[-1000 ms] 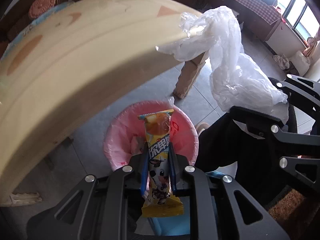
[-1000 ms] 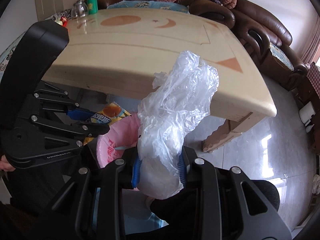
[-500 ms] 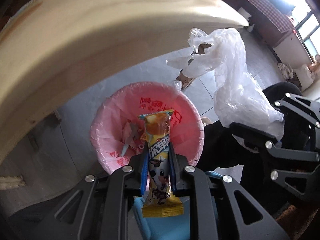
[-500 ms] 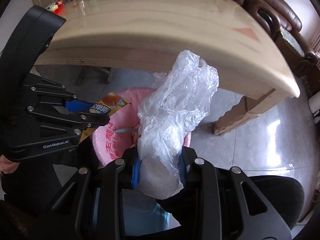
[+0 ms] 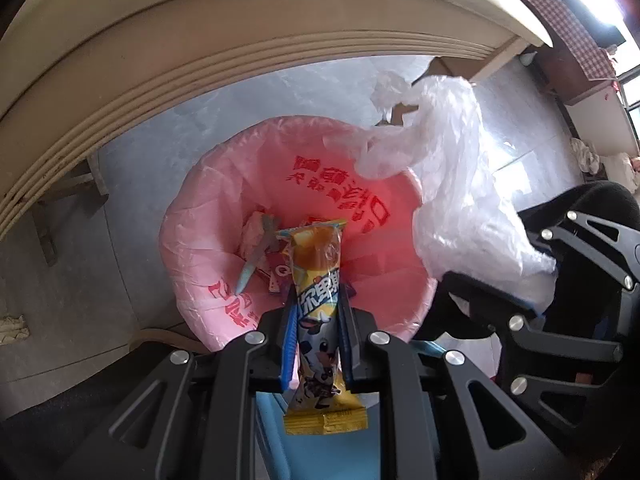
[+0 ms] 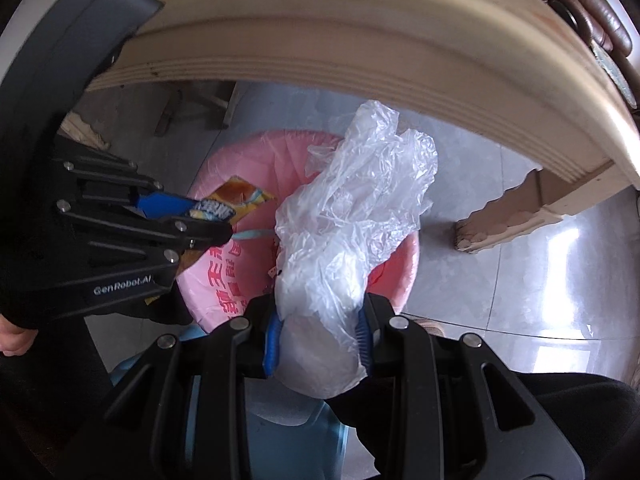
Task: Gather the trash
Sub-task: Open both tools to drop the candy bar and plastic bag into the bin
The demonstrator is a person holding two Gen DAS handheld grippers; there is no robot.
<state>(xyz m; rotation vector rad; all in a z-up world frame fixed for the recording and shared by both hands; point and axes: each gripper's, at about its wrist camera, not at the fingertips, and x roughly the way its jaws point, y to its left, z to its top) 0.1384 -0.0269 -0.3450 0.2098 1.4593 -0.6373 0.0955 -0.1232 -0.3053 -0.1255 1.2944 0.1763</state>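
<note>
My left gripper [image 5: 317,312] is shut on a yellow snack wrapper [image 5: 317,280] with a cow print, held just above the near rim of a bin lined with a pink bag [image 5: 224,184]. My right gripper [image 6: 318,332] is shut on a crumpled clear plastic bag [image 6: 352,216], held over the same pink-lined bin [image 6: 256,152]. The clear bag [image 5: 452,176] hangs over the bin's right rim in the left wrist view. The left gripper [image 6: 208,220] with the wrapper [image 6: 236,196] shows at the left of the right wrist view. Some wrappers [image 5: 256,244] lie inside the bin.
A beige wooden table edge [image 5: 200,40] arches above the bin; its carved leg [image 6: 512,216] stands on the grey tiled floor at the right. A light blue stool [image 6: 280,440] sits below the grippers. A brown sofa [image 6: 580,4] stands behind the table.
Both grippers have dropped below the table edge and moved closer over the pink-lined bin, each still holding its piece of trash.
</note>
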